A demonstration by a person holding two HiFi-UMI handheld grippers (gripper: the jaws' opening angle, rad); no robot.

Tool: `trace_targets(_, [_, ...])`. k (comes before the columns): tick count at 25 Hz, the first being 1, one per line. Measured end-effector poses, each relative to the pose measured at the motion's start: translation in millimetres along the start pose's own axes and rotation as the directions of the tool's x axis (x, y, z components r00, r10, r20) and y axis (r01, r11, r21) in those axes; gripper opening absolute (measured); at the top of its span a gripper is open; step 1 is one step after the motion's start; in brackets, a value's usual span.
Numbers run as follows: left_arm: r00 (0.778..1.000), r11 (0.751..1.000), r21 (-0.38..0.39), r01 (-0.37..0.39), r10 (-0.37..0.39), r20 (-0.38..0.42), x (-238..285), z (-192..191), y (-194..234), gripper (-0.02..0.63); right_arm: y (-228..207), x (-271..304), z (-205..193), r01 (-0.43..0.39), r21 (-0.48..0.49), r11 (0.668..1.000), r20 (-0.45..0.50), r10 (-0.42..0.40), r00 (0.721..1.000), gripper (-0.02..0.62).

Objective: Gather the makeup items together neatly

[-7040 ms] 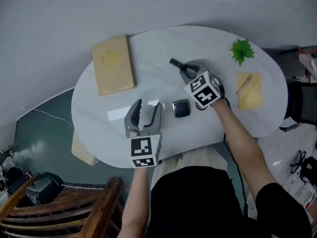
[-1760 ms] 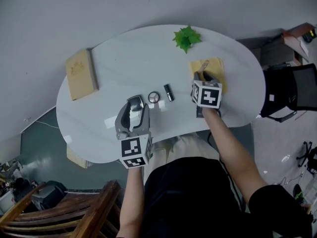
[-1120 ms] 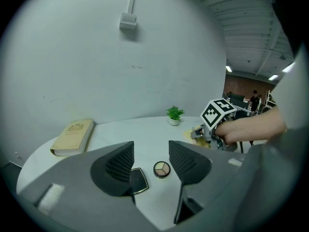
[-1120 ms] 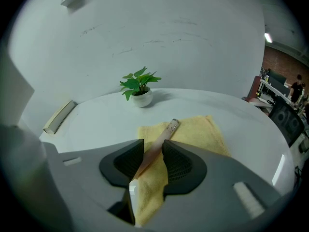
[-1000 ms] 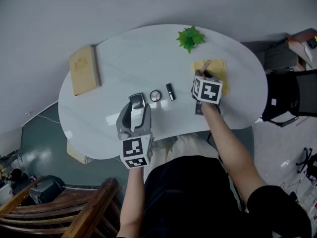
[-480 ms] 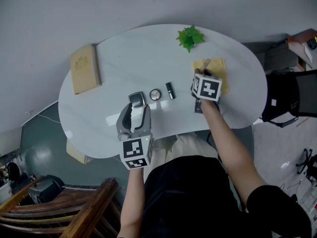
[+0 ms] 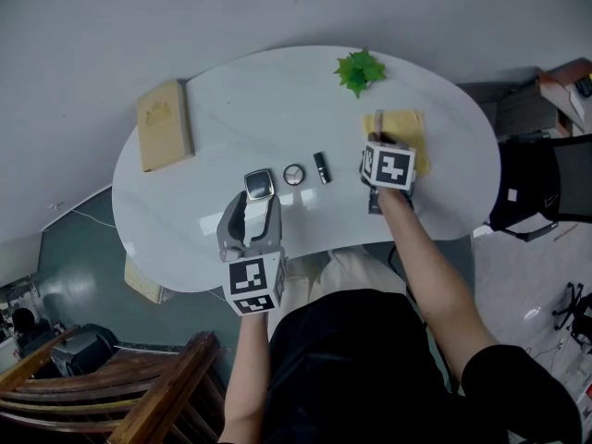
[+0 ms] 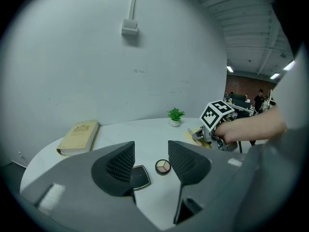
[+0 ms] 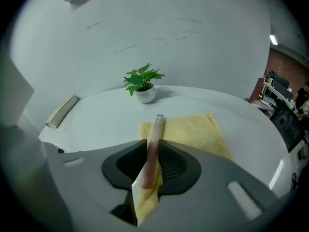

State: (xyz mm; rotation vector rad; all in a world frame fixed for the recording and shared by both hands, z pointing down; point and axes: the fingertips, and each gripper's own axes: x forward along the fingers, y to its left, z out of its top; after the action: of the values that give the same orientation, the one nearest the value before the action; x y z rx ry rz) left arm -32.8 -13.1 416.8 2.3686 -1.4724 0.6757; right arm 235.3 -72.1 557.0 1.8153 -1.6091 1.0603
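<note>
Three makeup items lie in a row on the white table [image 7: 231, 91]: a square compact [image 7: 260, 184], a round compact [image 7: 294, 175] and a dark lipstick [image 7: 321, 166]. My left gripper [image 7: 257, 206] stands open just short of the square compact [image 8: 139, 176], with the round compact [image 8: 162, 166] showing between its jaws further off. My right gripper [image 7: 377, 140] is over the yellow cloth [image 7: 402, 129]. Its jaws have just been closing and now press on a pinkish tube [image 9: 155, 139] that lies on the cloth [image 9: 193, 132]; the cloth's near edge shows under the tube between the jaws.
A tan book [image 7: 165, 137] lies at the table's far left. A small green plant [image 7: 361, 69] in a white pot [image 9: 145, 96] stands at the back edge. A wooden chair [image 7: 139, 405] is at my lower left, a black chair [image 7: 546, 183] to the right.
The left gripper has drawn back a little from the square compact, which stays on the table. The right gripper stays over the cloth by the tube.
</note>
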Motion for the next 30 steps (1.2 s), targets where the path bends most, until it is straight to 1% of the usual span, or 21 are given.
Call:
trace_targets(8, [1.0,1.0,-0.012,-0.005,0.006,0.021,-11.2,-0.2,2.5,0.215,8.2,-18.0,-9.5,-0.021,-0.01,1.0,0.007,0.021,1.0,0.078])
trace_targets(12, [0.999,1.0,-0.016,-0.004,0.004,0.031,-17.7,-1.9,2.5,0.215,20.4,-30.3,-13.8,-0.064,-0.024,0.998,0.021,0.065,0.998,0.078])
trace_targets(17, [0.999,1.0,-0.028,-0.005,0.006,0.048,-27.7,-3.2,4.9,0.215,41.6,-44.5,-19.9,-0.12,-0.084,0.989,0.039,0.123,0.992,0.077])
trace_targets(21, [0.998,0.999,-0.036,-0.007,0.009,0.06,-33.6,-3.8,6.6,0.215,57.3,-48.1,-31.1,-0.154,-0.139,0.978,0.024,0.159,0.987,0.077])
trace_targets(26, [0.998,0.999,-0.045,-0.005,0.008,0.065,-39.6,-7.1,5.6,0.215,69.9,-47.4,-43.1,-0.177,-0.185,0.967,0.007,0.182,0.983,0.077])
trace_targets(30, [0.998,0.999,-0.047,-0.002,0.005,0.056,-41.9,-12.6,5.2,0.215,75.1,-42.2,-50.1,-0.179,-0.194,0.964,-0.005,0.182,0.983,0.077])
